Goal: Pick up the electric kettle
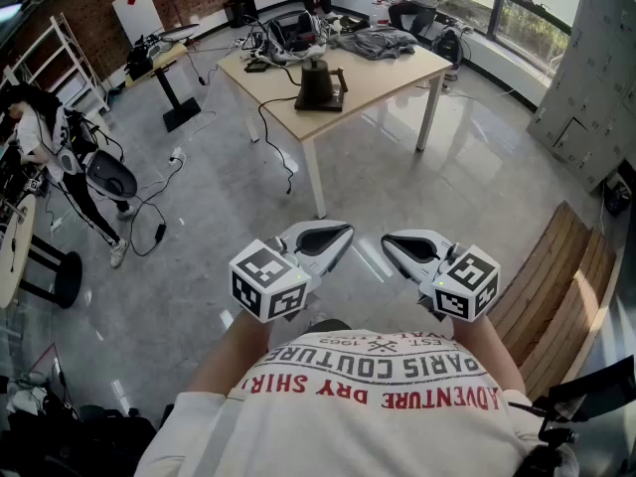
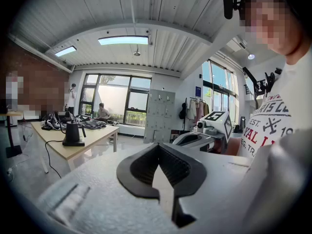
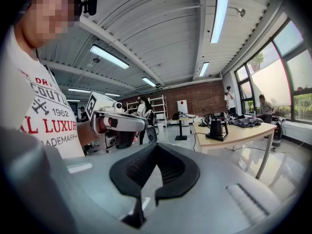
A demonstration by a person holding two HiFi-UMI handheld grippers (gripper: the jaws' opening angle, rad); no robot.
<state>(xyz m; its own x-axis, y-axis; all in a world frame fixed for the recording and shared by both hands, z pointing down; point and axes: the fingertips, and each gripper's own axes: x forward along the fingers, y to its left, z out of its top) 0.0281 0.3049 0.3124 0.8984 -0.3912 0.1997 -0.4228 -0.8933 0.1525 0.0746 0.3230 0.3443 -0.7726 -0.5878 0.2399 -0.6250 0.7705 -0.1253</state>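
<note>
At the far left of the head view, a person (image 1: 40, 142) in a white top stands bent over beside a dark chair (image 1: 109, 175) on the glossy grey floor (image 1: 199, 197). Right of them, in the upper middle, is a light wooden table (image 1: 383, 76) with white legs. The kettle (image 1: 318, 83) is dark and stands upright on its base close to the table's near edge. A black cord (image 1: 266, 117) hangs from that side of the table down to the floor. Behind the kettle the tabletop carries a tangle of cables and, further right, a heap of grey cloth (image 1: 376, 40).

Low in the picture the wearer, in a white shirt (image 1: 378, 386) with red print, holds both grippers level in front of the chest, side by side and apart from each other. The left gripper (image 1: 333, 237) has its jaws together with nothing between them; its own view shows the black pads meeting at the tips. The right gripper (image 1: 402, 246) is the same, with its jaws pressed together and empty. Each carries a cube with square markers at its near end. Both grippers are well apart from the kettle and the table, with open floor between. In both gripper views the kettle shows small and distant on the table.

At the right edge a slatted wooden bench (image 1: 556, 276) runs along the wall.
</note>
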